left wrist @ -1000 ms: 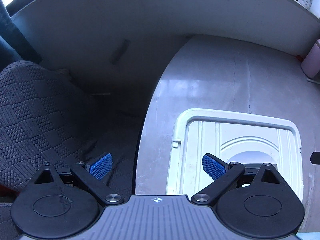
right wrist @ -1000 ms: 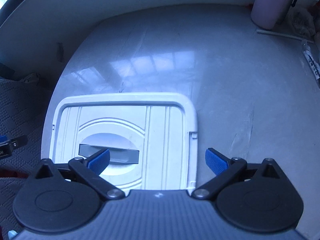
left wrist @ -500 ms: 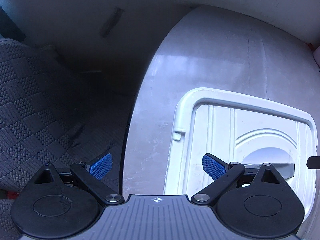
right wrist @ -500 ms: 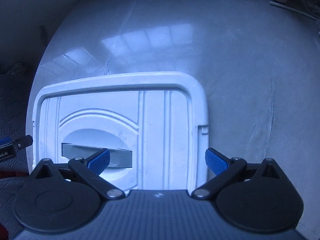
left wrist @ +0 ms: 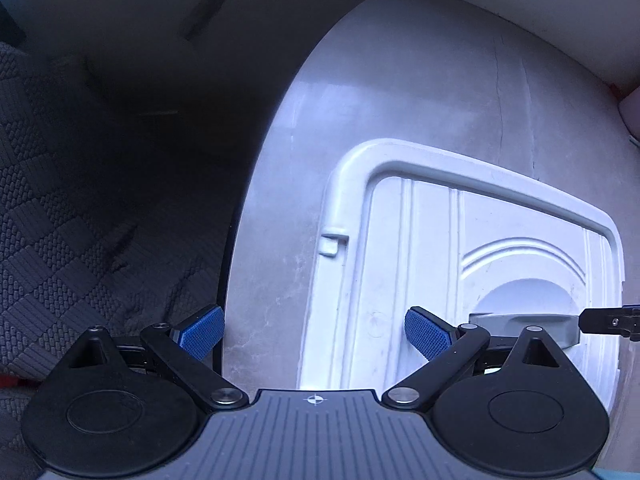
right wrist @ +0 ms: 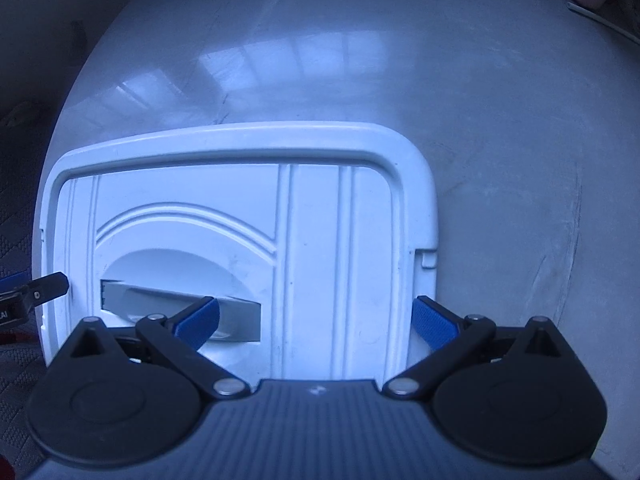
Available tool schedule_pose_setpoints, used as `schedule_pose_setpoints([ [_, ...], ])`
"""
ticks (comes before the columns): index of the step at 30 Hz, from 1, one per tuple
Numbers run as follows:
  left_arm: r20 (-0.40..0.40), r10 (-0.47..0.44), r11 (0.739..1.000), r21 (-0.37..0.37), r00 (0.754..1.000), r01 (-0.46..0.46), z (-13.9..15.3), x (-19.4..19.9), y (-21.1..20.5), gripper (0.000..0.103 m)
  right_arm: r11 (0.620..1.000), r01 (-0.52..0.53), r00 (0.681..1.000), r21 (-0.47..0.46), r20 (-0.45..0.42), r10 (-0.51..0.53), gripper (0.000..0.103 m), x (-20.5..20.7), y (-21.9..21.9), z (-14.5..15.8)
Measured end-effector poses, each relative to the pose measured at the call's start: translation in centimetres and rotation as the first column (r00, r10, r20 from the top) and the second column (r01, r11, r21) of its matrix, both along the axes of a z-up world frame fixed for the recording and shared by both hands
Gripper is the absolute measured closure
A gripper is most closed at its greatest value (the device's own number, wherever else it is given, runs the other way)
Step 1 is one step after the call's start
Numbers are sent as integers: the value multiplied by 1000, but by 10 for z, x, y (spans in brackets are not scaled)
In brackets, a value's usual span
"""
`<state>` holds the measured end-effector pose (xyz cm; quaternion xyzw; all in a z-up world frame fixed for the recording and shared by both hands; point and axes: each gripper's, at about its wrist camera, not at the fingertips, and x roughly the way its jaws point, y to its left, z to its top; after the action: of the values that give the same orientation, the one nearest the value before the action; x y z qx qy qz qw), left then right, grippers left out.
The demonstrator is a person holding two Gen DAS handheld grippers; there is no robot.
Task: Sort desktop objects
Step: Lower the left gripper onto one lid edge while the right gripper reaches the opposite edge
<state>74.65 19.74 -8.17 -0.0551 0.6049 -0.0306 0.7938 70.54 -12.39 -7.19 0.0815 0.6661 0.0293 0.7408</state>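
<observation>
Both grippers hovered with jaws spread wide and empty: the left gripper (left wrist: 314, 334) straddled the left rim of the white lid (left wrist: 424, 264) on the grey tabletop (left wrist: 400, 92); the right gripper (right wrist: 316, 320) straddled its right rim, beside the grey handle (right wrist: 160, 300).

the white lid's (right wrist: 328, 216) near edge hides behind the right hand-held gripper (right wrist: 316, 322).

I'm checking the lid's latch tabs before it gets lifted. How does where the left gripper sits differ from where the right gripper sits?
The left gripper straddles the white lid's left rim; the right gripper straddles its right rim. The left gripper's outer finger hangs over the dark chair, the right gripper's over the grey table. Both are open and empty.
</observation>
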Motion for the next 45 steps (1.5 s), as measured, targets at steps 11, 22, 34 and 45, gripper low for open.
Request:
schedule_pose_setpoints([
  [11,-10,96,993,-64,995,-97,-3,-12,56,5,994,-86,996,73,-3,86,0,15,45,13],
  [22,-24,124,987,-97,992,-126,-11,-28,79,3,981,-171,985,93,17,170,0,24,82,14],
  [34,34,154,972,-183,988,-145,-15,-39,107,3,976,-126,992,179,19,124,1,26,52,14],
  [45,69,152,963,-236,986,-132,-21,-46,114,2,939,-77,997,334,2,81,1,22,30,1],
])
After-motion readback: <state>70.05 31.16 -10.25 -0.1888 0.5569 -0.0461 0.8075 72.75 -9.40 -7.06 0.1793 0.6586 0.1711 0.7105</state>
